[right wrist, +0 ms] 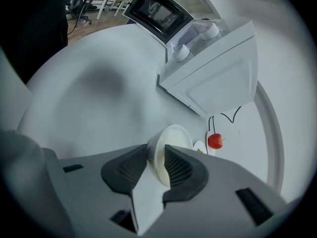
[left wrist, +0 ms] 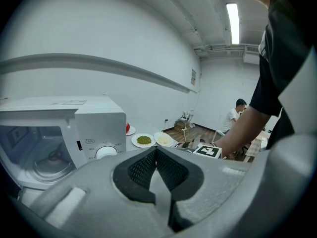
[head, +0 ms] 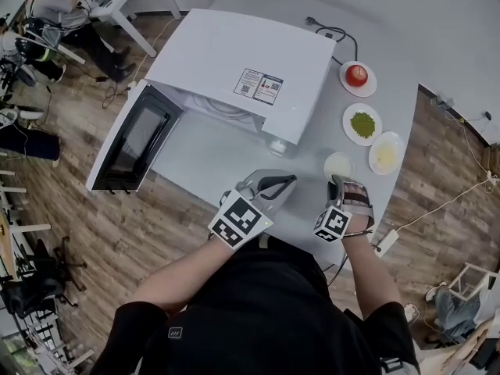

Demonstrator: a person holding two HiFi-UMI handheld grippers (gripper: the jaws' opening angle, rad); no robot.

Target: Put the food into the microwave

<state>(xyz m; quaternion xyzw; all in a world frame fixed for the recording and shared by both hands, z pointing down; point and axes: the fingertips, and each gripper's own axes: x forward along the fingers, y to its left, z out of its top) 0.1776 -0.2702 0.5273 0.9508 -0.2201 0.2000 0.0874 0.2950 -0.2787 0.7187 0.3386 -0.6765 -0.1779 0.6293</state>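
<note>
The white microwave stands on the round white table with its door swung wide open to the left. A small white bowl of pale food sits to the right of the microwave. My right gripper is over its near rim. In the right gripper view the bowl's rim fills the gap between the pads, one pad outside and one inside, so the right gripper is shut on it. My left gripper hangs in front of the microwave, and there the left gripper is shut and empty.
Three plates line the table's right edge: a tomato, green food, pale yellow food. A black cable runs behind the microwave. A white power strip lies at the near right edge. A seated person is at far left.
</note>
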